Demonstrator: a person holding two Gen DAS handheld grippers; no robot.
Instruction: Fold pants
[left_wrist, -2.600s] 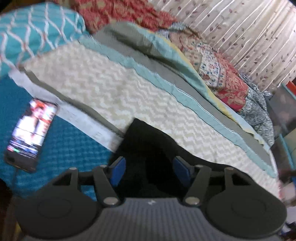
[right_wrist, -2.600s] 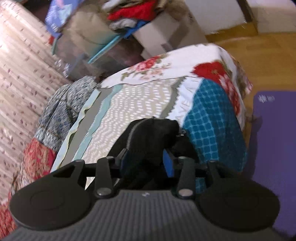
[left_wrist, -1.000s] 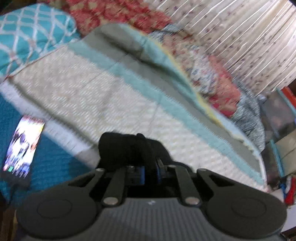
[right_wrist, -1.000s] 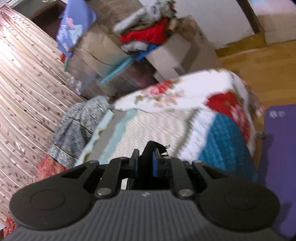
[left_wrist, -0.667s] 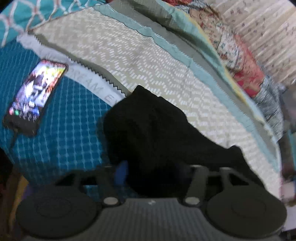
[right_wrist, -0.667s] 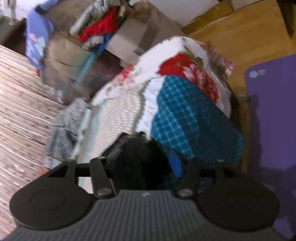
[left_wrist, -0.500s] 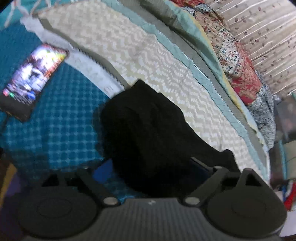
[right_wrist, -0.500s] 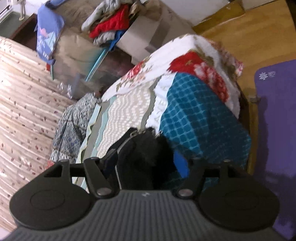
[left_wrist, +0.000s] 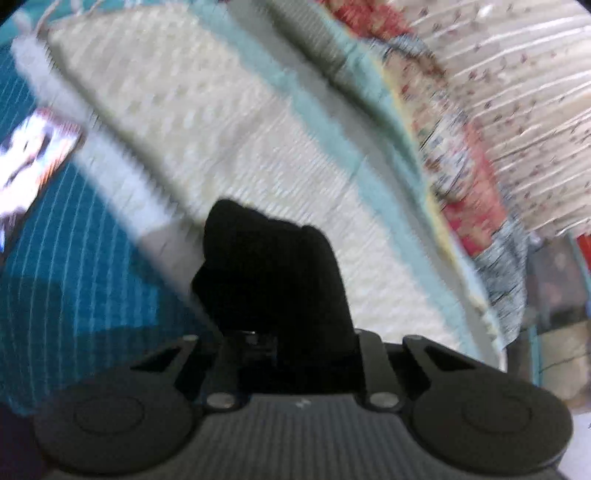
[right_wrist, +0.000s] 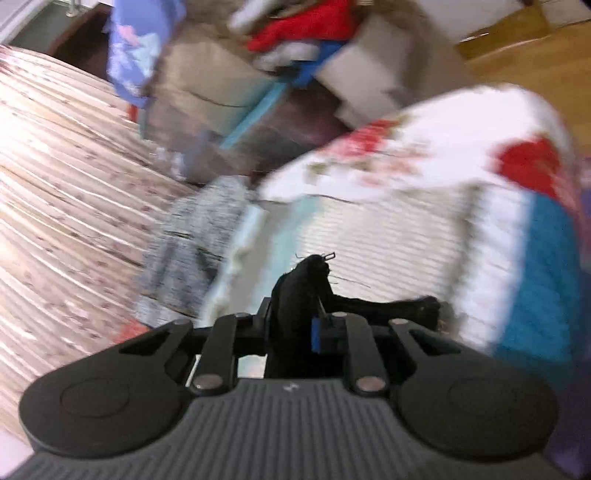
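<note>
both grippers have changed since half a second ago: their jaws stood spread wide around the black pants then, and now they are closing down on the cloth. in the left wrist view the left gripper (left_wrist: 291, 332) has its fingers drawn in close, with a thick bunch of the pants (left_wrist: 269, 273) standing up between them and hiding the pads, so the cloth looks pinched there. earlier the pants lay as a long flat shape across the bedspread; now they rise as a dark lump right in front of the gripper, over the border between the cream zigzag part of the bedspread (left_wrist: 229, 147) and its teal checked part. the phone (left_wrist: 33, 158) with its lit screen lies on the teal part at the left edge, much as it did before, blurred now.

in the right wrist view the right gripper (right_wrist: 295, 328) has its jaws nearly together, pinching an upright fold of the pants (right_wrist: 299, 291), with one blue pad (right_wrist: 317, 334) showing against the cloth. a strip of the pants stretches away to the right above the bedspread (right_wrist: 406, 258). half a second ago the cloth sat loose between wide jaws. the view has swung: the pile of clothes (right_wrist: 306, 22) and cardboard boxes now fills more of the top, and the whole picture is smeared.
</note>
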